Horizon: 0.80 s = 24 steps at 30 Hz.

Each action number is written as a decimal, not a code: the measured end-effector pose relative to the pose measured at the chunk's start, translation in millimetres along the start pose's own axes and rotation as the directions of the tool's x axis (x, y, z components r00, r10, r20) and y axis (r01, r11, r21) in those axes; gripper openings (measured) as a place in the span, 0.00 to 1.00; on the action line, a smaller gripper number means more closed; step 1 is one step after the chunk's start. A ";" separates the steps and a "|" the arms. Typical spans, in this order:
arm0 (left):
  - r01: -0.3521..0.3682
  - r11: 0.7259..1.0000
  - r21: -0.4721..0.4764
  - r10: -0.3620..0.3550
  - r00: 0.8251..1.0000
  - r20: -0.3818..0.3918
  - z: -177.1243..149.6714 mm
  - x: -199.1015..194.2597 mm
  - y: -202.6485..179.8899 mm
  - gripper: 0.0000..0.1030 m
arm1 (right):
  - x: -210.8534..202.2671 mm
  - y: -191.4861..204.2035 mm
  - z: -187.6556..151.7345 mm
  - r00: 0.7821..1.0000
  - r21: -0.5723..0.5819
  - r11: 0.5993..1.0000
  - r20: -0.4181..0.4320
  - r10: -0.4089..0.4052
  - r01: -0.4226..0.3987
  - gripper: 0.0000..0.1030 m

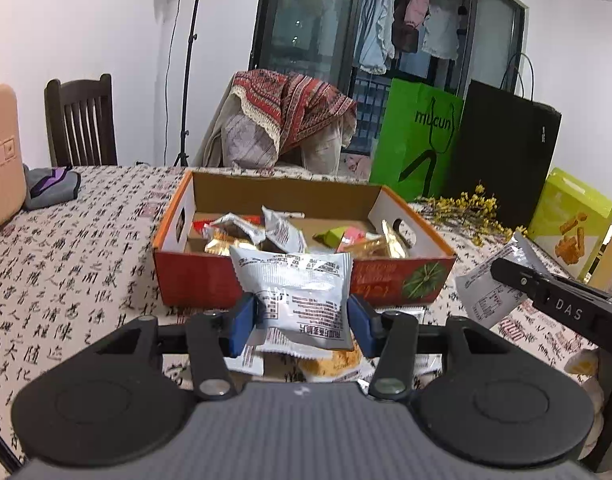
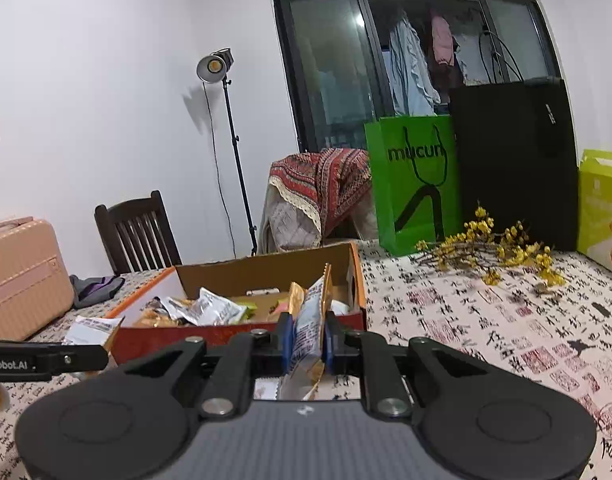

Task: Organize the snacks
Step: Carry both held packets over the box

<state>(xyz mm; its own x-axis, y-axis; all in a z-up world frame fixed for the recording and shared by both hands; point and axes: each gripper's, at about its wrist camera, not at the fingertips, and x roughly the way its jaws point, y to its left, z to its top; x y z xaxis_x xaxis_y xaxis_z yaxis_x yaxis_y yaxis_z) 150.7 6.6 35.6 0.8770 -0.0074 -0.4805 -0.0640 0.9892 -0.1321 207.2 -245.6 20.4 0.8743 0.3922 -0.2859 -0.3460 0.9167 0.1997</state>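
Observation:
An open red cardboard box [image 1: 389, 276] with several snack packets inside stands on the table. My left gripper [image 1: 304, 320] is shut on a silver snack packet [image 1: 302, 288], held broadside just in front of the box's near wall. My right gripper [image 2: 309, 342] is shut on another silver packet [image 2: 310, 328], gripped edge-on near the red box [image 2: 242, 338] at its right front corner. In the left wrist view the right gripper's finger [image 1: 545, 292] shows at right with its packet [image 1: 485, 292]. More packets [image 1: 333, 364] lie on the table beneath my left gripper.
A green paper bag [image 1: 413, 140], a black bag [image 1: 505, 148] and a yellow-green snack carton [image 1: 569, 224] stand behind the box, with a yellow flower sprig [image 2: 493, 248] beside them. A pink case [image 1: 2, 152], a grey cloth [image 1: 50, 184] and chairs sit left and behind.

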 end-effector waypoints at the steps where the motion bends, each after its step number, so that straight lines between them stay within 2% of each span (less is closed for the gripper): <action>1: -0.001 1.000 0.000 0.001 1.000 0.003 2.2 0.5 -0.1 0.50 | 0.8 1.1 2.0 1.000 -0.002 1.000 0.002 0.001 -0.001 0.15; 13: -0.030 0.999 -0.030 0.030 0.999 0.017 49.7 34.9 7.4 0.50 | 35.1 15.6 38.4 1.000 0.001 1.000 0.019 0.014 -0.014 0.14; 20: -0.054 0.998 -0.039 0.054 0.998 0.011 71.6 69.8 8.8 0.50 | 78.7 26.0 54.7 1.000 0.013 1.000 -0.004 0.018 -0.018 0.14; 24: -0.091 0.994 -0.062 0.092 0.996 0.012 79.5 93.8 16.5 0.50 | 107.1 31.6 57.1 1.000 0.024 1.000 -0.025 0.015 -0.014 0.14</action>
<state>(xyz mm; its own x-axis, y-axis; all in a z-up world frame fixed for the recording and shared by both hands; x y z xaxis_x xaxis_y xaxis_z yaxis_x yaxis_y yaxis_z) 269.7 33.8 57.3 0.8732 0.0852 -0.4799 -0.1727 0.9748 -0.1410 309.4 -179.0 49.7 0.8603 0.4076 -0.3061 -0.3502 0.9090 0.2260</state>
